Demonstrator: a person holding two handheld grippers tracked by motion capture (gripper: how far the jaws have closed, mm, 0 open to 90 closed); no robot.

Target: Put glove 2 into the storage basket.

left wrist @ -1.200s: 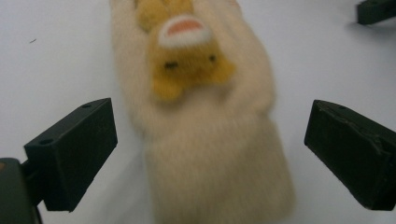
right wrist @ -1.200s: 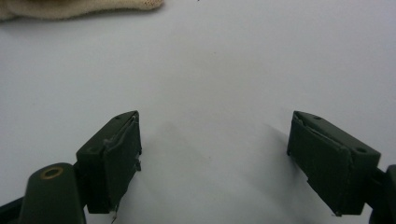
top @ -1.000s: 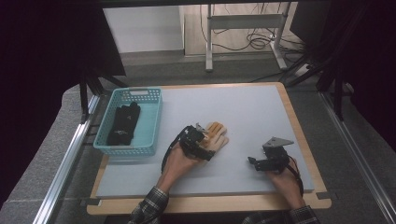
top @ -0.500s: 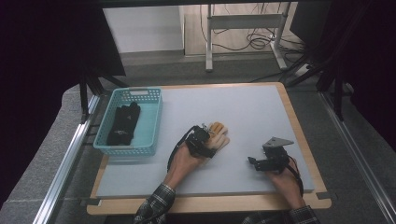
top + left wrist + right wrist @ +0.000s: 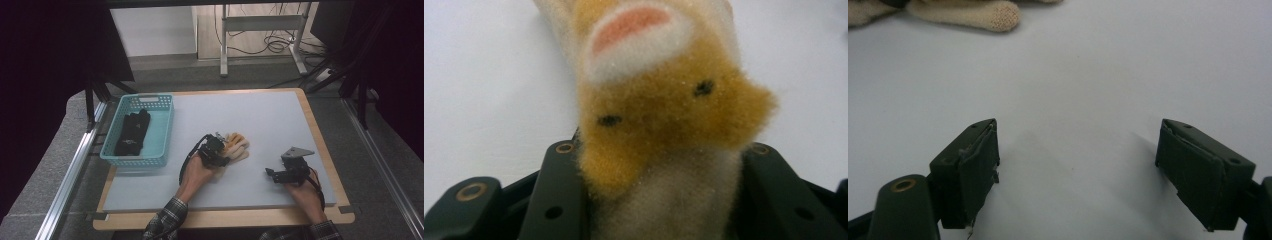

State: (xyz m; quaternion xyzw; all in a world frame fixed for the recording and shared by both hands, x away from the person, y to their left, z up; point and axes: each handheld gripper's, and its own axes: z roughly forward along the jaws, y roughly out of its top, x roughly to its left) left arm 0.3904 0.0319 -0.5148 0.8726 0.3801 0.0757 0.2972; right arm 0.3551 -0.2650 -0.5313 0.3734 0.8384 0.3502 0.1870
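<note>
**Left claw pinching plush glove**

High view: left claw (image 5: 216, 150) clamped on tan plush glove (image 5: 236, 146) mid-worktop (image 5: 270, 117); right claw (image 5: 272, 174) resting apart; black gloves (image 5: 132, 132) in teal basket (image 5: 165, 130).

Left gripper view: fuzzy glove squeezed between jaws.

Right gripper view: jaws spread wide, holding nothing.

A lab-like test bay: a wood-edged grey tabletop (image 5: 280, 120) framed by aluminium rails (image 5: 70, 170), black curtains (image 5: 45, 55) upper left, loose floor cables (image 5: 270, 42) at top.
</note>
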